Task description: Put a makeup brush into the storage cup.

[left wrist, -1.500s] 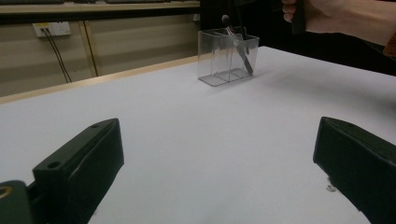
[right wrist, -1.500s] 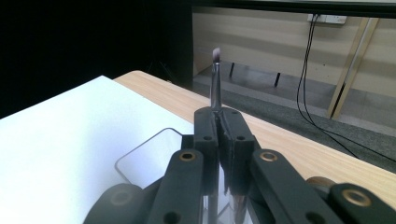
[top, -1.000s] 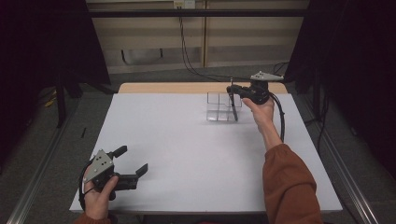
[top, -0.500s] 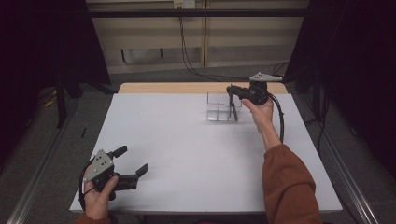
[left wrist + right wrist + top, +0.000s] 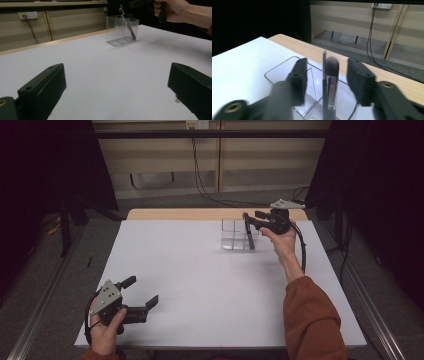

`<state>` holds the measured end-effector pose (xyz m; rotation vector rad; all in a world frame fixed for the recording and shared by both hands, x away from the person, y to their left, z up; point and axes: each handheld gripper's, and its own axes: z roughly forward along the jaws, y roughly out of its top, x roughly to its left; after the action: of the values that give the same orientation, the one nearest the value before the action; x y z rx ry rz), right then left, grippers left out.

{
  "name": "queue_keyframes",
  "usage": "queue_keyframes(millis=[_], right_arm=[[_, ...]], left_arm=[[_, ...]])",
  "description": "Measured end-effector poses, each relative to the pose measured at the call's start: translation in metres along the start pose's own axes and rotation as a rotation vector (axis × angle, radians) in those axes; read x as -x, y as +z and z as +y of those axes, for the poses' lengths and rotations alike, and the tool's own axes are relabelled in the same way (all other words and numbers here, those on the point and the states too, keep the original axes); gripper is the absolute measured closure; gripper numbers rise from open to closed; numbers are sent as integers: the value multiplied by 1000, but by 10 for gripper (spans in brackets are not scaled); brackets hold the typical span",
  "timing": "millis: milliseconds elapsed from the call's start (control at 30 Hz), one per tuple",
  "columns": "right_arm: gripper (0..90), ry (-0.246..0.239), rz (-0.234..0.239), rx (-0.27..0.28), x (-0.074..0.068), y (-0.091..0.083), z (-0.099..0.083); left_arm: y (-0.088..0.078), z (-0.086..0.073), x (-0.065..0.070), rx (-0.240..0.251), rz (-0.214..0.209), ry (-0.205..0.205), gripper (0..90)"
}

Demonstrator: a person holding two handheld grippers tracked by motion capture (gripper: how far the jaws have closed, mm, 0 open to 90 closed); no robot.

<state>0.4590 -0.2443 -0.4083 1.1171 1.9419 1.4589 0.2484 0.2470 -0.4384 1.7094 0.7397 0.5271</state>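
Your right gripper (image 5: 327,82) has just been opening; its fingers (image 5: 298,80) flank, untouching, the two brushes (image 5: 331,82) standing upright in the organizer (image 5: 231,236). Left gripper (image 5: 141,293) rests wide, well apart.

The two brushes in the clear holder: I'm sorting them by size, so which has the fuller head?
The right-hand brush in the right gripper view: a wide, rounded bristle head on a silver ferrule. The thin brush beside it ends in a narrow tip.
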Motion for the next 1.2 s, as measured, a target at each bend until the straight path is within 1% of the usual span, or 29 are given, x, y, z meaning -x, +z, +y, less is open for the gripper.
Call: queue_keyframes(millis=[67,133,200,233,333,367,467,500,600,733,767,800,833,867,900,933,967,1033,1100,1167,1200], right_arm=[[397,-3,7,2,-2,-1,1],[320,-4,4,9,-3,-1,3],[285,-9,4,6,-4,-1,4],[225,-8,1,7,-5,-1,4],[178,4,8,10,-7,-2,4],[134,8,9,9,-8,-2,4],[41,26,5,6,-10,-3,2],[22,31,-5,2,-12,-3,1],[2,24,-12,17,-14,-6,-2],[5,25,-11,3,-17,-9,-5],[24,22,-10,1,-18,-10,-6],[30,12,5,-3,-19,-11,-7],[19,8,9,-2,-21,-13,-7],[19,7,0,5,-22,-13,-8],[24,8,1,15,-23,-15,-8],[21,12,11,17,-24,-17,-8],[18,15,10,18,-24,-18,-8],[23,30,-7,24,-25,-21,-9],[22,17,-25,40,-28,-24,-12],[21,2,-33,39,-30,-27,-14],[21,9,-35,46,-31,-30,-14]], left_arm=[[0,0,0,-1,-2,3,18],[0,0,0,-1,-3,3,17],[1,0,0,1,-2,-2,17],[2,0,-1,0,-1,-3,17],[2,0,-1,6,6,-12,18],[2,0,-2,6,7,-11,17],[4,0,-4,2,9,-11,17],[5,0,-5,4,6,-12,18],[6,0,-5,1,9,-16,17],[4,-1,-6,1,11,-16,18],[4,-1,-5,0,15,-19,17],[4,-1,-6,-1,16,-20,17],[4,-1,-6,-1,17,-21,18],[4,-1,-6,-1,17,-19,17],[4,-1,-5,-1,16,-19,18],[4,-1,-5,-1,12,-15,17],[4,-1,-5,-1,11,-14,17],[3,-1,-5,0,11,-15,17],[3,-1,-4,-1,12,-13,17],[2,-1,-4,-2,10,-10,17],[2,-1,-3,2,9,-12,18]])
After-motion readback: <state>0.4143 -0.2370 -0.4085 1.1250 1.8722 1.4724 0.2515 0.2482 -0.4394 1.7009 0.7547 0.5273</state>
